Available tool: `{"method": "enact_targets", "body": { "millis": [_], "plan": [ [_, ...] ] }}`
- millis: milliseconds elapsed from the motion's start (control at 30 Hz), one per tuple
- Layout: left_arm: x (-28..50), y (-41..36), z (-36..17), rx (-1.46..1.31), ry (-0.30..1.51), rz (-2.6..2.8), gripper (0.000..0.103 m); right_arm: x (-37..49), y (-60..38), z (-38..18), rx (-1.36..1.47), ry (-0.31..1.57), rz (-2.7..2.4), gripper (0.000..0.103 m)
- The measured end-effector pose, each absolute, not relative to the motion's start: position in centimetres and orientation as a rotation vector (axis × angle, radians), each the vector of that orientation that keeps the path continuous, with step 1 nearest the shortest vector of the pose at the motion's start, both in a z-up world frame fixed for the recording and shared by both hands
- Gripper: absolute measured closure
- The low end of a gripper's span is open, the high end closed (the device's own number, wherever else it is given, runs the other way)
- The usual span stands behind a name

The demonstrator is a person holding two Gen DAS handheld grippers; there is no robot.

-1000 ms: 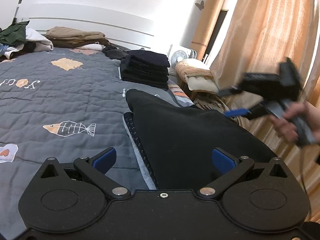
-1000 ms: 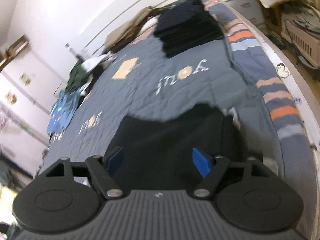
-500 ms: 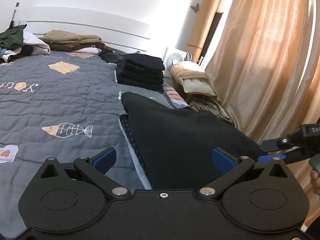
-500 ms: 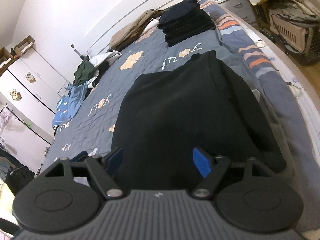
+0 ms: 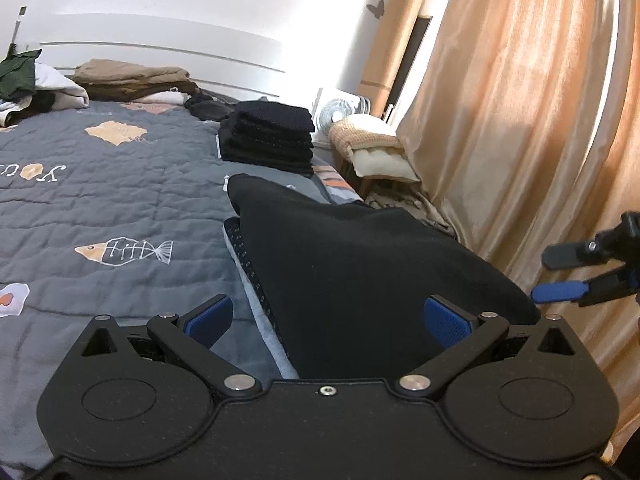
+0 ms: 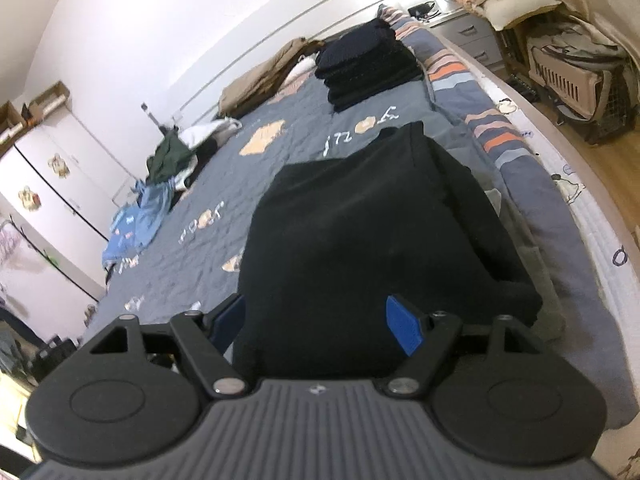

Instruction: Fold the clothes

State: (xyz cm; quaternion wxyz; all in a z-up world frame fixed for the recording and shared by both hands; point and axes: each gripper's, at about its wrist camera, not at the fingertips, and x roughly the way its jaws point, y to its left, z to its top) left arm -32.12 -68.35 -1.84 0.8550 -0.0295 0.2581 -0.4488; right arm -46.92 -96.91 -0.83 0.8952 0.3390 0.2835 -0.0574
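Far left, against the headboard: loose clothes [image 5: 24, 80] in green and white. Next along: tan pile [image 5: 132, 78], folded. Across the middle: grey quilt [image 5: 100, 184] on the bed, printed with fish and shells. Further right, near the bed's far corner: black stack [image 5: 272, 140], neatly folded. Nearer the camera, at the bed's right edge: black garment [image 5: 360, 272], spread over a grey piece with a dotted trim showing along its left side. At the bottom: left hand-held gripper [image 5: 328, 318], blue pads wide apart, nothing between them, garment's near part lying beyond the gap. Beyond the bed: white fan [image 5: 340, 110], cushions [image 5: 372, 148] on a chair, tan curtain [image 5: 520, 120]. At the far right edge: right hand-held gripper [image 5: 560, 292], clear of the garment, one blue pad showing.

From the right wrist: blue clothes [image 6: 136, 224] at the bed's left side, garment [image 6: 360, 248] filling the centre, right hand-held gripper [image 6: 316, 320] with pads spread, empty, on either side of the garment's near edge; contact with the cloth could not be told. Striped bed edge [image 6: 500, 140] to the right.
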Motion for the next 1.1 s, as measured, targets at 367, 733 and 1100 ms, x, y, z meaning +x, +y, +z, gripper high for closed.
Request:
{"method": "enact_targets", "body": {
  "millis": [367, 733, 1100],
  "plan": [
    [-34.3, -69.5, -0.5, -0.029, 0.521, -1.038, 0.0, -49.9, -97.8, -2.7, 0.756, 0.53, -0.184, 0.026],
    [-37.3, -68.7, -0.9, 0.031, 0.448, -1.103, 0.0, -51.2, -99.7, -7.7, 0.838, 0.412, -0.235, 0.026],
    [-37.6, -68.6, -4.0, 0.093, 0.421, -1.102, 0.001, -49.8, -98.4, -8.9, 0.745, 0.475, -0.356, 0.024]
  ]
}}
